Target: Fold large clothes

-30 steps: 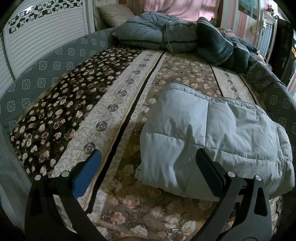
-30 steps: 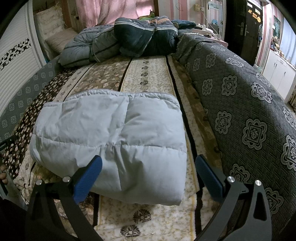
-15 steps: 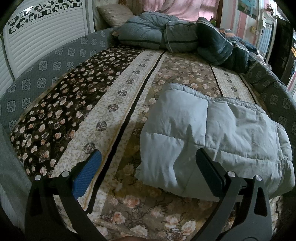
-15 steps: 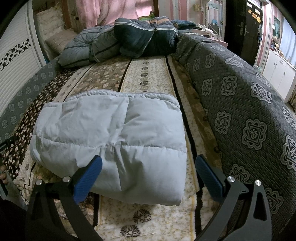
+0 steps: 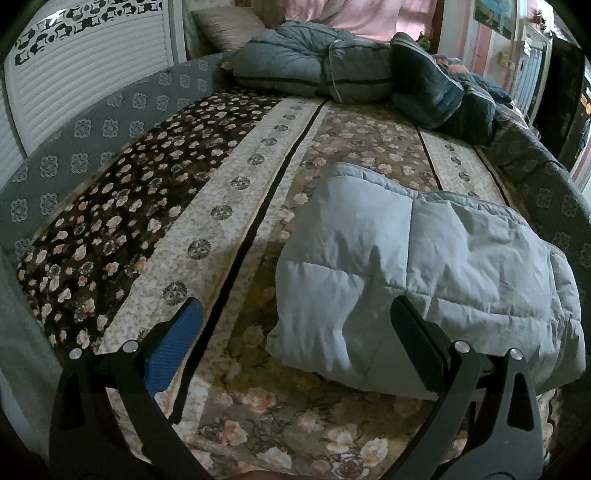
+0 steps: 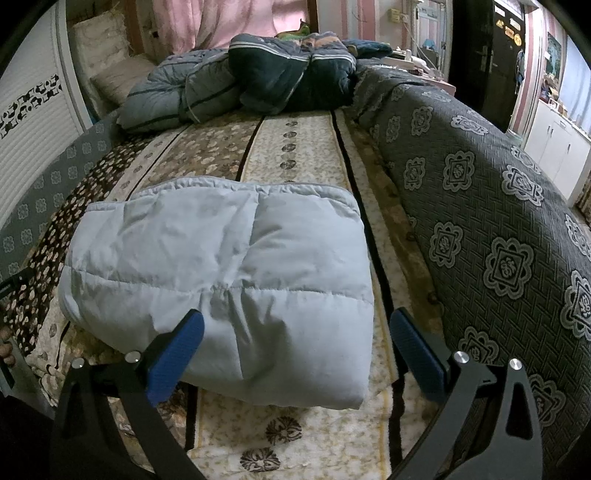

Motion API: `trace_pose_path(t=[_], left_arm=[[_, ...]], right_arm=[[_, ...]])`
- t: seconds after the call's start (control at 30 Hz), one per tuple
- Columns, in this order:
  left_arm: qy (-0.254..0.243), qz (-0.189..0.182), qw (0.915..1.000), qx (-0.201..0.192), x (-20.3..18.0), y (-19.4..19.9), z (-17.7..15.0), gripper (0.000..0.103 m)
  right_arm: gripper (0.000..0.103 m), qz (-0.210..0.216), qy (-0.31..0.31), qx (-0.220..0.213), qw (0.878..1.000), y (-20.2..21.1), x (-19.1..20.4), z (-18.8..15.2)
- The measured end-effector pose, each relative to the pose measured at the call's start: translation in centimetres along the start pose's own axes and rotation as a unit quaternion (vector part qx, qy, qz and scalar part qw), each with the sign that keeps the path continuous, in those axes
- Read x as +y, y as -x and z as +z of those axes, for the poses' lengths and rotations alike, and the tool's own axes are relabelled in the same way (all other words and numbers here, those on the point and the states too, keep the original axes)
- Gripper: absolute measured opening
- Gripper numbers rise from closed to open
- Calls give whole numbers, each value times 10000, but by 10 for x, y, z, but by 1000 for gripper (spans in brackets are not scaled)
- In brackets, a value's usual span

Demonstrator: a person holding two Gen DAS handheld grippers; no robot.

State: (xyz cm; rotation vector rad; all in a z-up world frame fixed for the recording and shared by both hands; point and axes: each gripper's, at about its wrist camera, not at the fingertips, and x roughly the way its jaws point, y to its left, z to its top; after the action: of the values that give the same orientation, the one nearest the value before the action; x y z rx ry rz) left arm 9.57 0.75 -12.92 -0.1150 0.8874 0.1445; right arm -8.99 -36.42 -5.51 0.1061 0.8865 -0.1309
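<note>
Left wrist view: left claw (image 5: pixel 295 339) spread wide, empty, hovering low over the bed (image 5: pixel 236 192) at its near edge. The pale blue padded garment (image 5: pixel 424 280) lies folded into a thick rectangular bundle on the floral bedspread, mostly to the right of the claw's centre line; the claw's right finger overlaps the bundle's near-left corner in the frame, but contact cannot be confirmed. Judgement: the bundle sits near the bed edge so both claws can reach it without stretching. A heap of dark quilts (image 5: pixel 351 74) is piled at the far end, well apart from the bundle, with a pillow (image 5: pixel 225 22) behind it.

Right wrist view: right claw (image 6: pixel 295 339) also wide and empty, fingers straddling the near right portion of the padded garment (image 6: pixel 221 273) as seen from here, seemingly above it rather than gripping. The bundle looks compact, edges roughly aligned, quilting seams crossing its top. Judgement: folding appears essentially finished; any remaining work would be pressing or squaring up. A grey patterned cover (image 6: pixel 498 221) rises along the right of the bed.

Containers: none visible in either view; white cabinets (image 6: pixel 554 147) far right are closed, contents unknown.
</note>
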Motion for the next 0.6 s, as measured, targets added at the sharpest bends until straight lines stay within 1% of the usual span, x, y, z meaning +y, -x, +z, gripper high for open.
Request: trace_pose_path(t=[0.23, 0.6], left_arm=[[6, 26, 10000, 14, -1, -1, 0, 100], [-139, 158, 9997, 102, -6, -6, -3, 100]], right_arm=[[101, -4, 24, 12, 10000, 2, 0, 0], [101, 74, -58, -24, 10000, 3, -3, 0]])
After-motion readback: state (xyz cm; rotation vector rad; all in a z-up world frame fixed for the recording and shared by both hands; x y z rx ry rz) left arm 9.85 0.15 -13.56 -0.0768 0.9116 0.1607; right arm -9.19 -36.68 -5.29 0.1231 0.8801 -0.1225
